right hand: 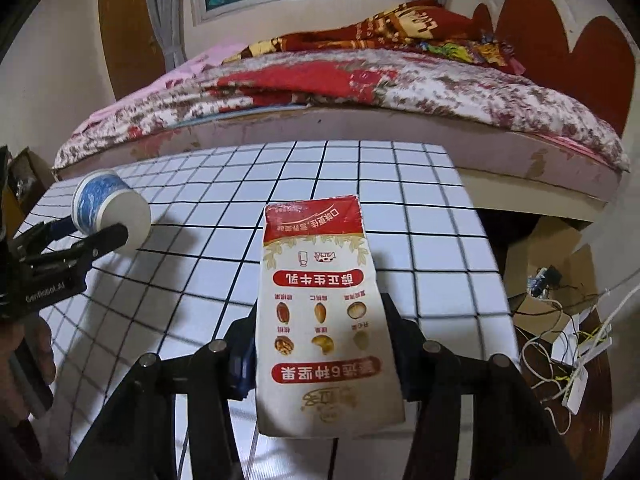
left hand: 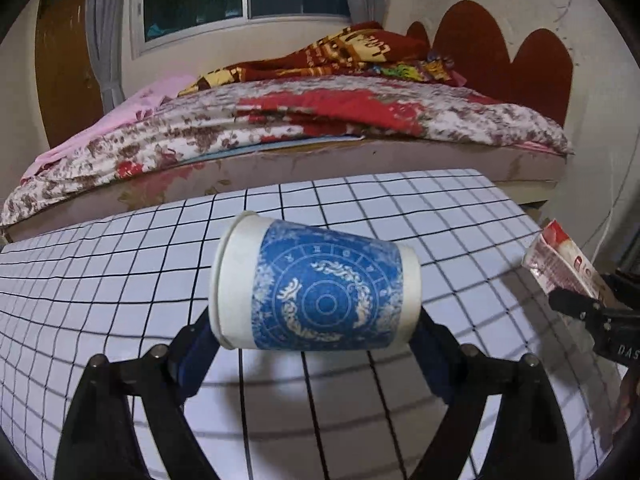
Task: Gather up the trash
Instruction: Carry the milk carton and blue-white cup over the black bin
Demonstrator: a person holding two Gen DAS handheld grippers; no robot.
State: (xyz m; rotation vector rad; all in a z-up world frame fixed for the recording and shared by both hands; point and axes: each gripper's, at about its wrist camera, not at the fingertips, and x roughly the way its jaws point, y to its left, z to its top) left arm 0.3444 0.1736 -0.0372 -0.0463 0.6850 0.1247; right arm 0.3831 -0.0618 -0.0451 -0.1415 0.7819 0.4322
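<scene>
Two pieces of trash are lifted clear of the grid-patterned table (left hand: 120, 272), one in each pair of tongs. The left tongs (left hand: 314, 332) pinch a paper cup (left hand: 316, 286) with a blue zodiac-style print; it lies sideways between the pads, rim at one pad and base at the other. The right tongs (right hand: 320, 344) pinch a red-and-white nut milk carton (right hand: 324, 320) by its two sides, its printed face turned to the camera and its text upside down. In the left wrist view the carton (left hand: 560, 264) shows at the right edge in the right tongs (left hand: 576, 300); in the right wrist view the cup (right hand: 106, 208) shows at the left, held above the table. Beyond the table stands a bed (right hand: 400, 92) with floral covers, and a cardboard box (right hand: 556, 264) with tangled cables (right hand: 568, 360) sits at the right.
</scene>
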